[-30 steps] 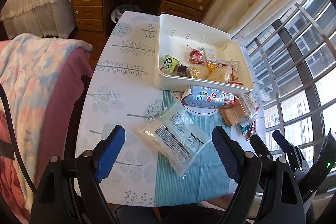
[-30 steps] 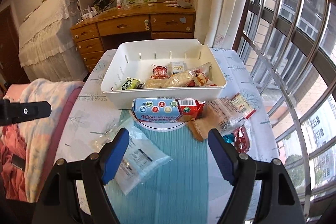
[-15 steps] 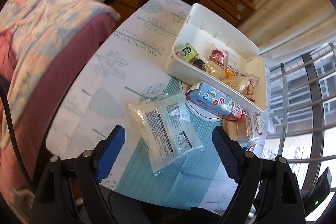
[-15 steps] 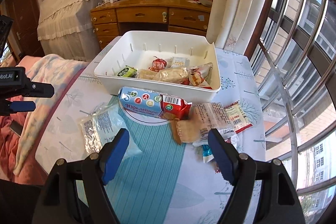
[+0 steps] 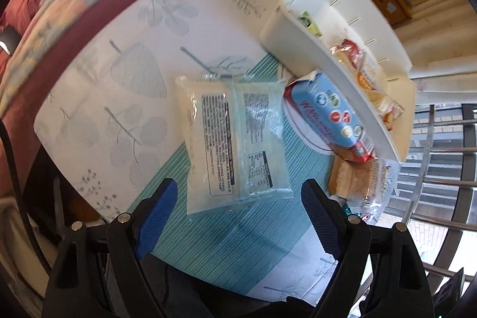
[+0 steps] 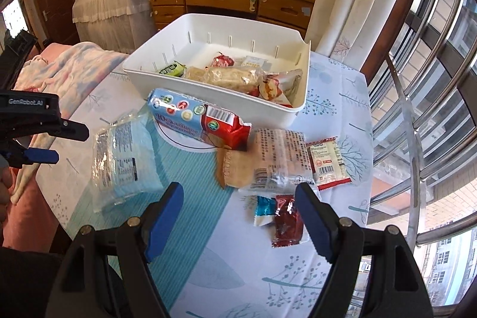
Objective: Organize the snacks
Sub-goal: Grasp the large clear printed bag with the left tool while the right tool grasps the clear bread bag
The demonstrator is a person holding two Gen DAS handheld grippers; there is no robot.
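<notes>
bin's (image 6: 208,97) near wall hides half the snacks inside; biscuit pack (image 6: 196,118) leans on it; clear packet (image 5: 235,145) flat ahead of left gripper (image 5: 238,213); both it and right gripper (image 6: 238,216) wide, empty

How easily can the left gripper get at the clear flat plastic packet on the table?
Probably easily: the left gripper is open, and the clear flat plastic packet lies uncovered just ahead, with nothing between.
</notes>
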